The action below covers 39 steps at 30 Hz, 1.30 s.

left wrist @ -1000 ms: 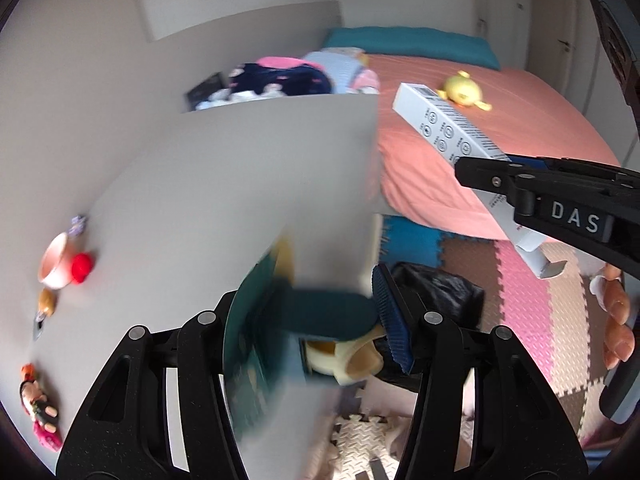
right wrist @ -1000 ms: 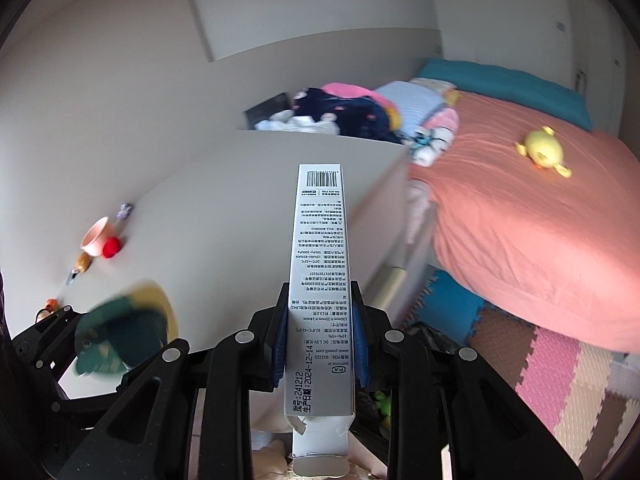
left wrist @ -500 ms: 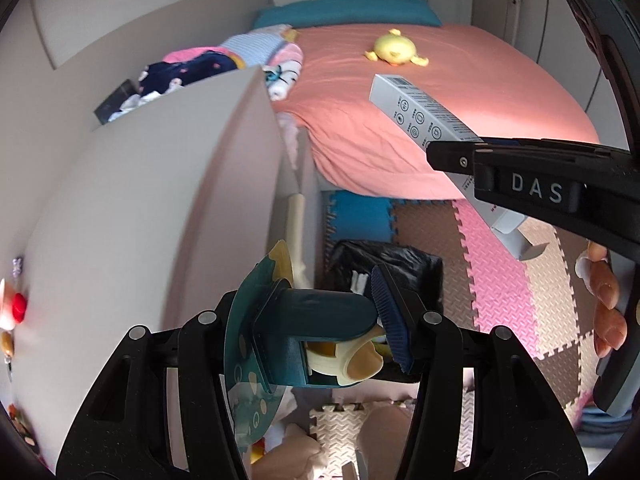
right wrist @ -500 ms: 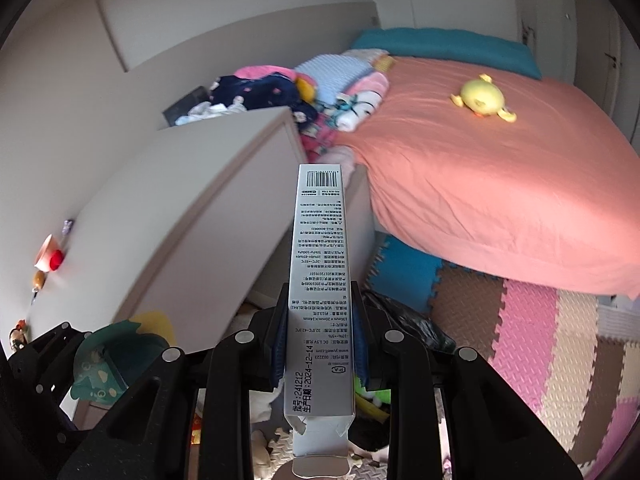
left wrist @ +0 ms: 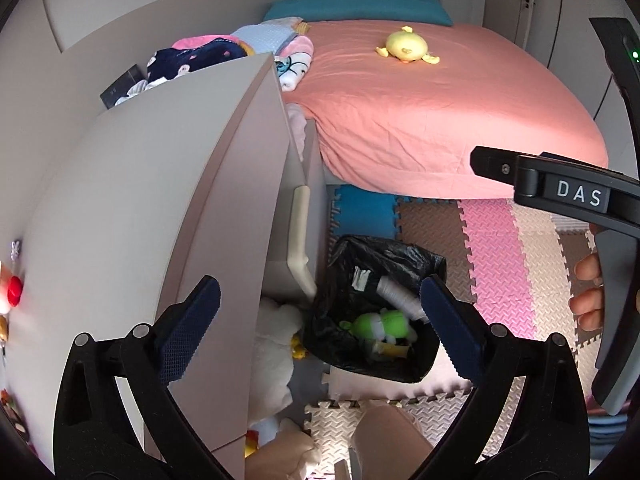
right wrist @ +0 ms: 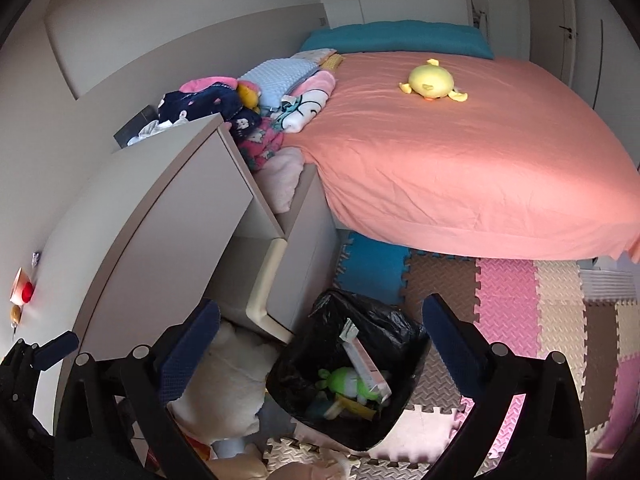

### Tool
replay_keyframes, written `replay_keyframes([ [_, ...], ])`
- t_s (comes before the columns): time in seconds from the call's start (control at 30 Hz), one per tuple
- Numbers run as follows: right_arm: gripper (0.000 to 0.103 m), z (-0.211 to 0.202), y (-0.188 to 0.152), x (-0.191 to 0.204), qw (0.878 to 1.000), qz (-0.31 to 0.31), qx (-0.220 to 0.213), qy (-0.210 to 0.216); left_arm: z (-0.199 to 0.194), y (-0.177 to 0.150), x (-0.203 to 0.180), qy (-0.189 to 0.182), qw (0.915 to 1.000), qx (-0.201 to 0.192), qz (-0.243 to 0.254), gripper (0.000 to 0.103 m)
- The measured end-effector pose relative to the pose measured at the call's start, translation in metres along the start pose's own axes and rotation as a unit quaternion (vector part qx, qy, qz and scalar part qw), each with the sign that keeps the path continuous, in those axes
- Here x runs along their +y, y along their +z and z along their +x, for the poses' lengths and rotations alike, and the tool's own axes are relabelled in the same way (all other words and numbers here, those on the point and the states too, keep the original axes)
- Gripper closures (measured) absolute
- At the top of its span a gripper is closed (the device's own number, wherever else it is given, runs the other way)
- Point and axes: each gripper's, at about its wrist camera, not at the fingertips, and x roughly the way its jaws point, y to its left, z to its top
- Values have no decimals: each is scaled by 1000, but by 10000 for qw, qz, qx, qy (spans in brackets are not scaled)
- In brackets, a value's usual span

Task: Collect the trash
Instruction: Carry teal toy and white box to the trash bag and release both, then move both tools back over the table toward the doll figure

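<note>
With both claws spread wide and holding nothing, the left claw (left wrist: 320, 304) and right claw (right wrist: 320, 328) hang tilted downward right over the black-lined trash bin (right wrist: 404, 332) on the foam floor mat (right wrist: 508, 304), a pose that suits dropping rubbish straight in. Inside the bin lie a long white carton (right wrist: 366, 360), leaning against the liner, and a green toy (right wrist: 348, 382) beside it. From this, the drop looks done. Cups and trinkets (left wrist: 14, 290) sit on the grey bench (left wrist: 120, 208) beside the bin.
</note>
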Motion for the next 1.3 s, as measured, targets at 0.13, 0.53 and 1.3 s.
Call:
replay_keyframes([
  [0.13, 2, -3, 1, 1, 10000, 40, -68, 13, -2, -4, 6, -26, 10000, -3, -61, 6],
  [0.53, 2, -8, 1, 39, 9993, -5, -158, 344, -22, -18, 54, 19, 9989, -114, -456, 6],
  [1.3, 2, -36, -21, 238, 9753, -1416, -34, 1693, -113, -96, 219, 965, 9786, -336, -1783, 6],
])
